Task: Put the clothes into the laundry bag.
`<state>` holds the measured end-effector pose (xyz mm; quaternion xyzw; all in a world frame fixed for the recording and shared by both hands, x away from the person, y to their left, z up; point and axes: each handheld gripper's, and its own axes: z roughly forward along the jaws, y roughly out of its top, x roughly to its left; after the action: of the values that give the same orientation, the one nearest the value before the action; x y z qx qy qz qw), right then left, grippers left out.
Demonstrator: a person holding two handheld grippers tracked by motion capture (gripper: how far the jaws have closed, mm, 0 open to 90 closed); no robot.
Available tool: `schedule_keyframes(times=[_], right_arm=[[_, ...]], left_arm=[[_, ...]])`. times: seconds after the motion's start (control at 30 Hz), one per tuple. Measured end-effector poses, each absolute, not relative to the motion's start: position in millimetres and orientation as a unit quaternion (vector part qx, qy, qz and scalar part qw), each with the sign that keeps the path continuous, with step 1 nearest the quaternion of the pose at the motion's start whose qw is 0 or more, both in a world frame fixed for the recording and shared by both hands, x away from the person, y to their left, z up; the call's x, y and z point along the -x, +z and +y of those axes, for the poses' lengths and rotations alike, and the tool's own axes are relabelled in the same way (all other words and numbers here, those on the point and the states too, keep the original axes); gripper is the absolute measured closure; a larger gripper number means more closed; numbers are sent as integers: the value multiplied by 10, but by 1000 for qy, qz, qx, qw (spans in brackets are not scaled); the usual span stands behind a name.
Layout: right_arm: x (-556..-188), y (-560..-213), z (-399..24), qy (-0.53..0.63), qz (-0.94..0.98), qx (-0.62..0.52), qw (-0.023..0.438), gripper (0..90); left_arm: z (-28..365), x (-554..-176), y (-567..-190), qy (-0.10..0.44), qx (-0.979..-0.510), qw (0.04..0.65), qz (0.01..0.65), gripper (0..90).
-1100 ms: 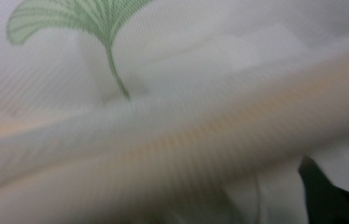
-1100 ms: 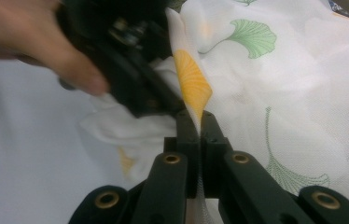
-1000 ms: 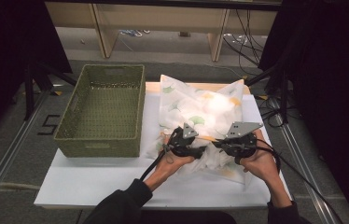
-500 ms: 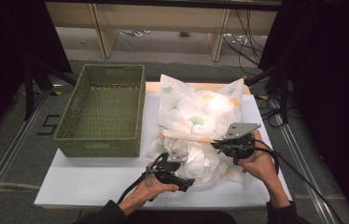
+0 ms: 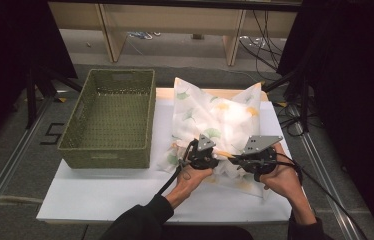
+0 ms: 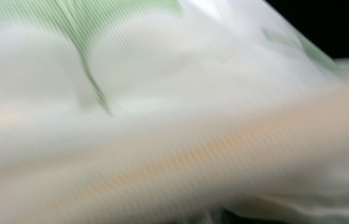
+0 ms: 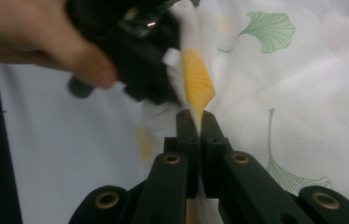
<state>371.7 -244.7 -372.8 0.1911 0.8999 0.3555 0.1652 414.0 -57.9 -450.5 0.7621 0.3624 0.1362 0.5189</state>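
Note:
A white cloth (image 5: 215, 112) printed with green and yellow leaves lies crumpled on the white board (image 5: 100, 195). My right gripper (image 5: 236, 160) is at the cloth's near edge, and in the right gripper view its jaws (image 7: 196, 116) are shut on a fold with a yellow leaf. My left gripper (image 5: 214, 158) sits just left of it, nose into the same bunch of cloth. Its jaws have just been closing with cloth between them. The left gripper view is blurred cloth (image 6: 163, 116) pressed close against the lens. The right gripper view has the left gripper (image 7: 163, 70) and its hand at the upper left.
A green woven basket (image 5: 147, 120) stands on the board left of the cloth, with nothing in it. Bare board lies in front of both hands. Table legs and cables (image 5: 270, 30) show on the floor beyond the far edge.
The left hand was at the cloth a second ago, drew back toward the board's near edge, and has now returned to the cloth beside the right gripper. The right hand has stayed put.

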Motion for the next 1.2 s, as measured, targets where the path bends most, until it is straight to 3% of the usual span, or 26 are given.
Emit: schedule_keyframes(times=[0.03, 0.1, 0.2, 0.33, 0.5, 0.73, 0.87, 0.9, 1.0, 1.07, 1.17, 1.2], right_arm=[[-3711, -3723, -2446, 357, 902, -186, 158, 900], [-3712, -3742, -2433, 354, 903, -186, 155, 900], [-3747, -3877, -2388, 342, 906, -200, 149, 900], [-3824, -4043, -2351, 323, 916, -199, 133, 900], [-3868, -4158, -2311, 305, 920, -210, 125, 900], [-3984, -4354, -2287, 296, 925, -208, 115, 900], [-4026, -4425, -2280, 291, 923, -220, 117, 900], [-4029, -4412, -2280, 289, 923, -224, 119, 900], [-4041, -4419, -2294, 291, 922, -224, 122, 900], [-4042, -4418, -2294, 290, 922, -225, 123, 900], [-4026, -4413, -2277, 283, 923, -230, 126, 900], [-4028, -4410, -2282, 282, 923, -229, 125, 900]], left_arm=[[-579, -4140, -4505, 136, -762, 519, 362, 844], [-630, -4320, -4537, 186, -760, 507, 363, 845], [-637, -4480, -4664, 180, -751, 502, 389, 846], [-593, -4394, -4636, 193, -773, 490, 354, 816], [-413, -4263, -4627, 161, -777, 491, 360, 707], [-175, -4097, -4637, 155, -797, 462, 357, 598], [-3, -3930, -4601, 167, -813, 445, 335, 500], [113, -3839, -4565, 168, -812, 447, 337, 437], [392, -3724, -4496, 243, -823, 403, 319, 397], [461, -3710, -4495, 251, -816, 399, 335, 388], [606, -3792, -4512, 258, -826, 345, 365, 366], [606, -3838, -4529, 268, -831, 338, 351, 365]])
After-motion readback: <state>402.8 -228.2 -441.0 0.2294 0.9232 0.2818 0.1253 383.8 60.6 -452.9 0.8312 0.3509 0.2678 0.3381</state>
